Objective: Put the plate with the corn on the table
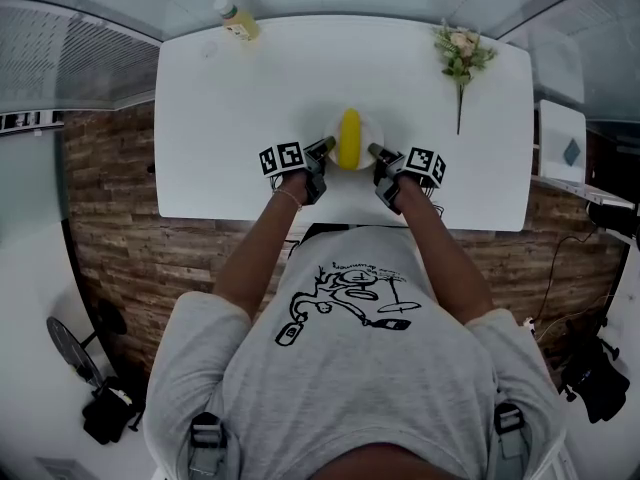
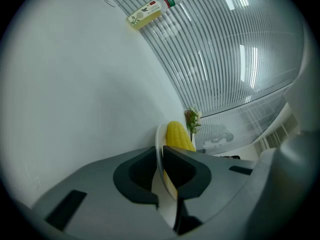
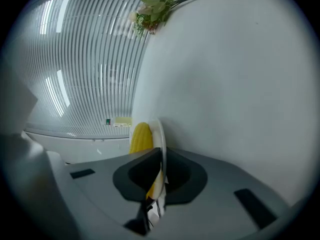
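Left gripper (image 2: 160,151): jaws pinched onto the plate (image 2: 159,134), and its own view shows the white rim running straight up between the pads.
Bottle (image 1: 237,18): upper left of the head view, by the table's far left corner. The left gripper view has it slanting across the top of the frame. The right gripper view catches it tiny at centre left, beyond the corn.
Table (image 1: 250,88): white and broad, filling the upper middle of the head view.
Corn (image 1: 349,138): yellow cob, centre frame, lying on the plate between the two tools. Each gripper view sees it from its own side.
Plate position: low over the near middle of the table, held by opposite edges. No view settles whether it touches the tabletop.
Right gripper (image 3: 163,151): jaws closed on the opposite rim, with the thin white edge squeezed between them.
Flower sprig (image 1: 460,58): upper right of the head view, lying on the table well apart from the plate. The right gripper view sees it at the top of the frame.
Head view only: both forearms (image 1: 262,238) reaching in over the table's near edge.
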A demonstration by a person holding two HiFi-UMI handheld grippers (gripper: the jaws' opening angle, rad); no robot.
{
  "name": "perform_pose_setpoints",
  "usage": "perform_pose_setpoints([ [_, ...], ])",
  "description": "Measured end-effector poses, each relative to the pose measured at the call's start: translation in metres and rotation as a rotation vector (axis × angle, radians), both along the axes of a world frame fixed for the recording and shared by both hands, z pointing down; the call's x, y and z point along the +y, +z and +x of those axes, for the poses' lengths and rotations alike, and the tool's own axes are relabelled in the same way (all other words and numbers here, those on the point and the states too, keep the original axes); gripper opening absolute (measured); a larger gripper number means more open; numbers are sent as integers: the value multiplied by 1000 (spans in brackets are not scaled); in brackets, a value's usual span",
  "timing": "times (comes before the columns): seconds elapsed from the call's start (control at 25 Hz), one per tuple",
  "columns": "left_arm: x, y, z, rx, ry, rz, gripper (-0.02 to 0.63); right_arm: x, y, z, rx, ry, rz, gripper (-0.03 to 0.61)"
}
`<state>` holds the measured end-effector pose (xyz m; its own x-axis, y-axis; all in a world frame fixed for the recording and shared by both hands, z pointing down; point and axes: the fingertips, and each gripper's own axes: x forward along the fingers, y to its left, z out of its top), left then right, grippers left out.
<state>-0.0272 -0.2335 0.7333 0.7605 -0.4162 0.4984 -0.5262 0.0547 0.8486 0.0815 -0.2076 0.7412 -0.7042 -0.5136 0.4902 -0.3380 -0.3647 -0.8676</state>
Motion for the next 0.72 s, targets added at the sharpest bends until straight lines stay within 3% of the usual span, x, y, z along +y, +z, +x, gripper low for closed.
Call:
perform_pose_setpoints([
  [0.4, -1, 4, 0, -45, 7, 0, 54, 0, 5, 0, -7, 9, -22, 25],
  [0.72, -1, 8, 1, -127, 20, -1, 64, -2, 6, 1, 15, 4, -36, 35],
])
